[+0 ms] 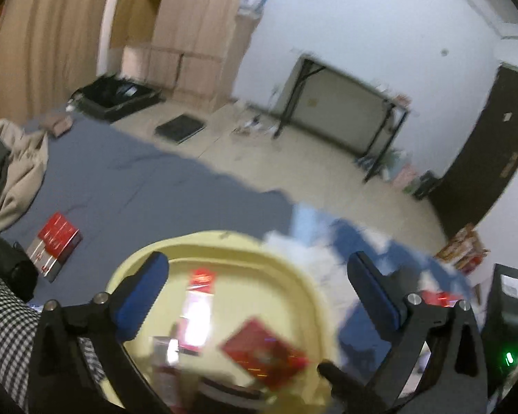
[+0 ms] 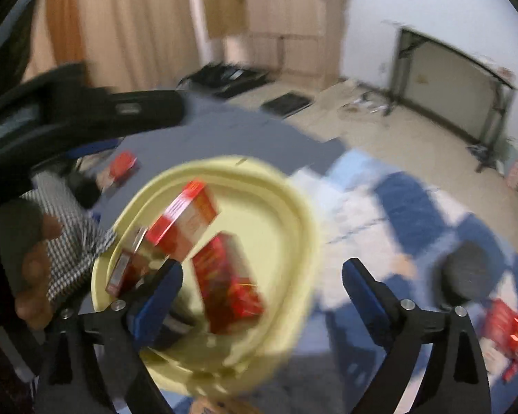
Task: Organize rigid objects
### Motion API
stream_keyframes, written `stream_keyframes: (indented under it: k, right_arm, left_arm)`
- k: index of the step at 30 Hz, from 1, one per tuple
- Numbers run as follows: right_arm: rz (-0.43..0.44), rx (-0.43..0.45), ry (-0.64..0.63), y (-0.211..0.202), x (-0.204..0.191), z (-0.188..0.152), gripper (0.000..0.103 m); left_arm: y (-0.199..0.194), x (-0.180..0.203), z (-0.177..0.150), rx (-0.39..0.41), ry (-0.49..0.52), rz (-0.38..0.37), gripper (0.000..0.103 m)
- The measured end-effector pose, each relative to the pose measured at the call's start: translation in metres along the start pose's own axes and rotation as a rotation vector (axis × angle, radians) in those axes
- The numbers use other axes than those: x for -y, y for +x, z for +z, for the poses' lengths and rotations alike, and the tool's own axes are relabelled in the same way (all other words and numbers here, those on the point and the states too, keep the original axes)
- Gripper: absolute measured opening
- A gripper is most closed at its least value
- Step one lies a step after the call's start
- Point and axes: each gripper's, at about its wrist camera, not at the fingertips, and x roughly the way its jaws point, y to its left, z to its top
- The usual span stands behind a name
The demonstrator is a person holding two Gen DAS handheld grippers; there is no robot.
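Note:
A pale yellow basin sits on the bed and holds several red boxes. One red box lies flat, and two more lean inside it. My left gripper hangs open over the basin with nothing between its blue pads. My right gripper is open too, above the basin's right rim, also with nothing in it. Another red box lies on the grey sheet to the left. One more red box lies on the patterned blanket at the right.
A hand with a checked sleeve holds the other tool at the left. A blue-and-white blanket carries a round black object. Beige clothes are piled at the left. On the floor beyond are an open black suitcase and a folding table.

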Motion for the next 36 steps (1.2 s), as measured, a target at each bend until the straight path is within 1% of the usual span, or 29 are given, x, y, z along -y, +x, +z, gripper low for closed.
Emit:
stream_keyframes:
  k: [2, 3, 6, 8, 11, 14, 16, 20, 23, 24, 25, 26, 27, 28, 30, 31, 33, 36]
  right_arm:
    - [-0.04, 0.033, 0.073, -0.032, 0.027, -0.006, 0.1]
    - [-0.052, 0.047, 0.104, -0.047, 0.039, -0.011, 0.101]
    - [-0.089, 0.092, 0.214, -0.103, 0.084, -0.034, 0.102]
    - [-0.144, 0.11, 0.263, -0.14, 0.11, -0.053, 0.103]
    - [-0.203, 0.143, 0.31, -0.194, 0.141, -0.088, 0.103]
    - [-0.266, 0.158, 0.342, -0.23, 0.158, -0.119, 0.103]
    - [-0.287, 0.162, 0.379, -0.249, 0.164, -0.149, 0.103]
    - [-0.302, 0.153, 0.431, -0.26, 0.162, -0.19, 0.103]
    - [-0.305, 0.137, 0.452, -0.256, 0.16, -0.218, 0.103]
    - [-0.304, 0.153, 0.459, -0.252, 0.157, -0.23, 0.103]
    - [-0.303, 0.145, 0.489, -0.245, 0.158, -0.241, 0.103]
    - [-0.308, 0.105, 0.511, -0.238, 0.161, -0.244, 0.103]
    - [-0.31, 0.072, 0.52, -0.233, 0.161, -0.247, 0.103]
    - [-0.311, 0.072, 0.523, -0.231, 0.163, -0.243, 0.103]
    - [-0.33, 0.109, 0.537, -0.243, 0.162, -0.242, 0.103]
    - [-0.349, 0.129, 0.536, -0.247, 0.163, -0.24, 0.103]
    - [-0.377, 0.149, 0.534, -0.255, 0.159, -0.242, 0.103]
    - [-0.391, 0.149, 0.547, -0.259, 0.156, -0.247, 0.103]
  left_arm:
    - [-0.018, 0.025, -0.001, 0.02, 0.027, -0.044, 0.103]
    - [-0.027, 0.042, -0.007, 0.023, 0.046, -0.084, 0.103]
    - [-0.038, 0.08, -0.027, -0.015, 0.107, -0.163, 0.103]
    - [-0.04, 0.104, -0.045, -0.045, 0.139, -0.195, 0.103]
    - [-0.043, 0.134, -0.075, -0.087, 0.198, -0.212, 0.103]
    - [-0.043, 0.153, -0.1, -0.135, 0.239, -0.216, 0.103]
    - [-0.048, 0.163, -0.114, -0.135, 0.27, -0.211, 0.103]
    - [-0.061, 0.171, -0.13, -0.109, 0.229, -0.226, 0.103]
    - [-0.069, 0.169, -0.138, -0.092, 0.178, -0.226, 0.103]
    - [-0.071, 0.168, -0.141, -0.092, 0.171, -0.233, 0.103]
    - [-0.073, 0.169, -0.145, -0.086, 0.174, -0.232, 0.103]
    - [-0.074, 0.17, -0.148, -0.077, 0.19, -0.225, 0.103]
    - [-0.076, 0.172, -0.152, -0.059, 0.236, -0.206, 0.103]
    - [-0.079, 0.175, -0.156, -0.041, 0.278, -0.193, 0.103]
    - [-0.081, 0.174, -0.162, -0.031, 0.34, -0.184, 0.103]
    - [-0.081, 0.172, -0.164, -0.046, 0.35, -0.187, 0.103]
    - [-0.079, 0.169, -0.164, -0.064, 0.337, -0.2, 0.103]
    - [-0.078, 0.169, -0.164, -0.071, 0.305, -0.214, 0.103]
